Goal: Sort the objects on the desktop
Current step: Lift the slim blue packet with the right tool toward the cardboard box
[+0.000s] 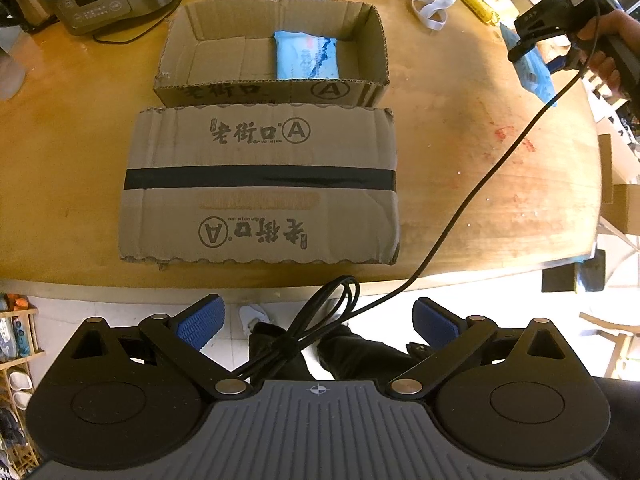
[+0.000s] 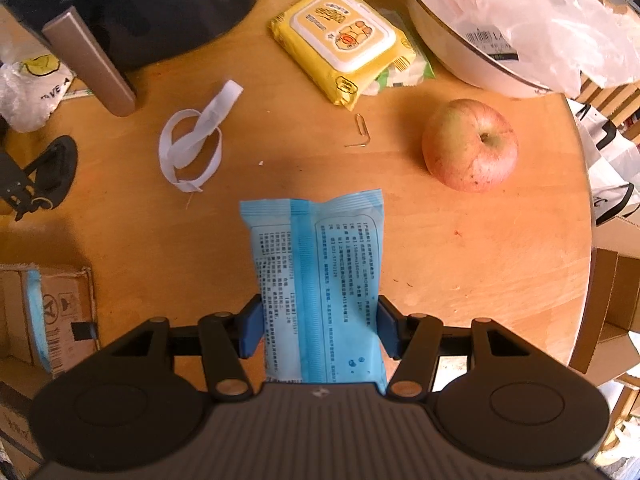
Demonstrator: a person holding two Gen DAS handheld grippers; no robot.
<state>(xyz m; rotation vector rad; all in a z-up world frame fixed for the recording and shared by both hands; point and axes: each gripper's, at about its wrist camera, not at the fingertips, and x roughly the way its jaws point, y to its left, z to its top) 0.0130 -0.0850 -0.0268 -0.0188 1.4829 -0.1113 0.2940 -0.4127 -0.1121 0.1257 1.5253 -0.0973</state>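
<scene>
My right gripper (image 2: 318, 330) is shut on a light blue wipes pack (image 2: 320, 272) and holds it above the round wooden table (image 2: 280, 184). In the left wrist view that same right gripper (image 1: 532, 46), held in a hand, hangs at the upper right with the blue pack (image 1: 534, 76) dangling from it. An open cardboard box (image 1: 176, 56) at the table's middle holds another blue pack (image 1: 306, 56). Its flat cardboard lid (image 1: 260, 184) lies in front of it. My left gripper (image 1: 316, 320) is open over the table's near edge, with nothing between its fingers.
A yellow wipes pack (image 2: 344, 40), an apple (image 2: 470, 144), a white elastic band (image 2: 196, 140) and a bent paper clip (image 2: 362, 132) lie on the table. A white bowl under plastic (image 2: 460, 44) stands at the back right, a dark appliance (image 2: 140, 4) at the back left. A black cable (image 1: 460, 220) crosses the table.
</scene>
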